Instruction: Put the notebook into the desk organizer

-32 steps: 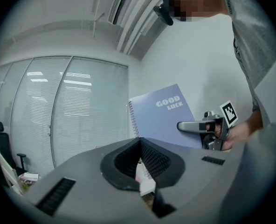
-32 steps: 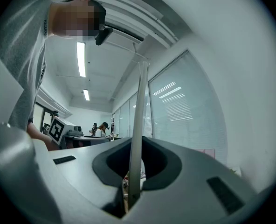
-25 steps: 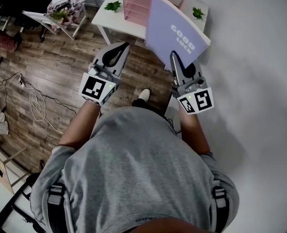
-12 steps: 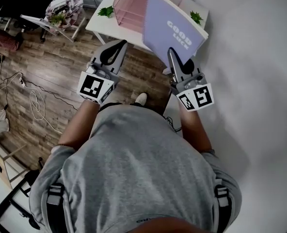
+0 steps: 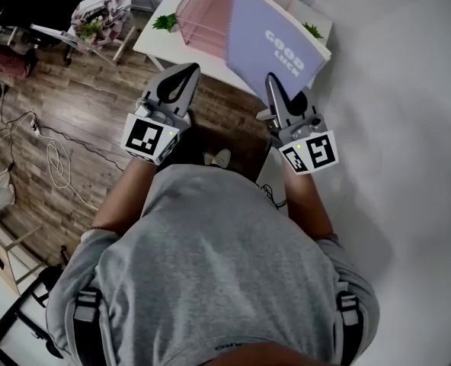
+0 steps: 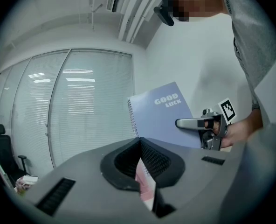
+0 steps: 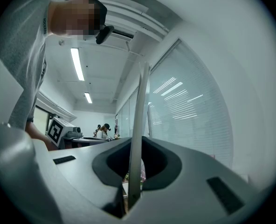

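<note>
A lilac spiral notebook (image 5: 275, 44) printed GOOD LUCK stands tilted in the air, and my right gripper (image 5: 272, 80) is shut on its lower edge. The right gripper view shows it edge-on as a thin upright sheet (image 7: 138, 125) running up from between the jaws (image 7: 130, 192). My left gripper (image 5: 188, 70) is shut on nothing, level with the right one and to its left. Its own view has the notebook (image 6: 159, 115) and the right gripper (image 6: 179, 123) off to the right. The pink desk organizer (image 5: 203, 10) stands on a white table (image 5: 158, 43), just beyond the notebook.
Two small green plants (image 5: 164, 23) (image 5: 314, 30) sit on the table on either side of the organizer. A white wall (image 5: 408, 128) runs along the right. Cables (image 5: 54, 158) lie on the wood floor at left, beyond them a cluttered stand (image 5: 96, 17). My shoe (image 5: 220, 157) shows below the grippers.
The table and organizer have slid closer under the grippers as the person steps forward. The notebook stays gripped and now overlaps the organizer's right side.
</note>
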{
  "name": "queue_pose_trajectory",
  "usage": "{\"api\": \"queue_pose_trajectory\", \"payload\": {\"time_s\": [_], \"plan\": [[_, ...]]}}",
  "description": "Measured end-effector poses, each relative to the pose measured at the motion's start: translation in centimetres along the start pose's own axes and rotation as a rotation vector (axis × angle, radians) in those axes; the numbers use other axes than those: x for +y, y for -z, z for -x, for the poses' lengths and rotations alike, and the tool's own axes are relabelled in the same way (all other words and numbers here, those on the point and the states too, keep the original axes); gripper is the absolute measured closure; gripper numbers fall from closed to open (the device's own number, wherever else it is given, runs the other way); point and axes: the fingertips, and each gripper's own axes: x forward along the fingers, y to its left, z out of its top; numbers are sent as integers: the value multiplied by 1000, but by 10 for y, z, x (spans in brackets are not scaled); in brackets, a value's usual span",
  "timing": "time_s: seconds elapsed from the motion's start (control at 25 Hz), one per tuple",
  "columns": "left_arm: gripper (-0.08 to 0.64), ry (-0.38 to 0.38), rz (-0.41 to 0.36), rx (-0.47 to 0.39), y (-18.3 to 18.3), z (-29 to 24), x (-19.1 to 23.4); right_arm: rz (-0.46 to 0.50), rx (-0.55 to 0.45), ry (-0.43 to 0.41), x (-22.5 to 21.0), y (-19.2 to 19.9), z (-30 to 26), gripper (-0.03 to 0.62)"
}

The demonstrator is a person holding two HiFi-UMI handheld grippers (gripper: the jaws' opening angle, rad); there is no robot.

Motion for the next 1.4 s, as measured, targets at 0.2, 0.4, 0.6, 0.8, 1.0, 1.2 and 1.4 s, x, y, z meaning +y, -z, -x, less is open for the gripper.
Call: {"api": "queue_pose_trajectory", "payload": {"time_s": [0.2,0.4,0.6,0.8,1.0,1.2,1.4], "plan": [[541,43,-2,-18,6,-28,23,15,6,28,-17,4,-23,555],[541,74,4,-37,4,-51,52,32,6,69,-30,3,-49,555],[541,113,13,-55,6,-90,106,31,14,106,-59,6,-104,555],[541,151,12,-55,7,-114,148,18,19,132,-69,8,-145,555],[541,197,19,-67,9,-135,185,-8,37,168,-78,17,-182,555],[541,240,38,-75,13,-143,201,-45,42,202,-80,24,-194,555],[541,259,56,-47,19,-160,226,-149,64,195,-93,29,-220,555]]}}
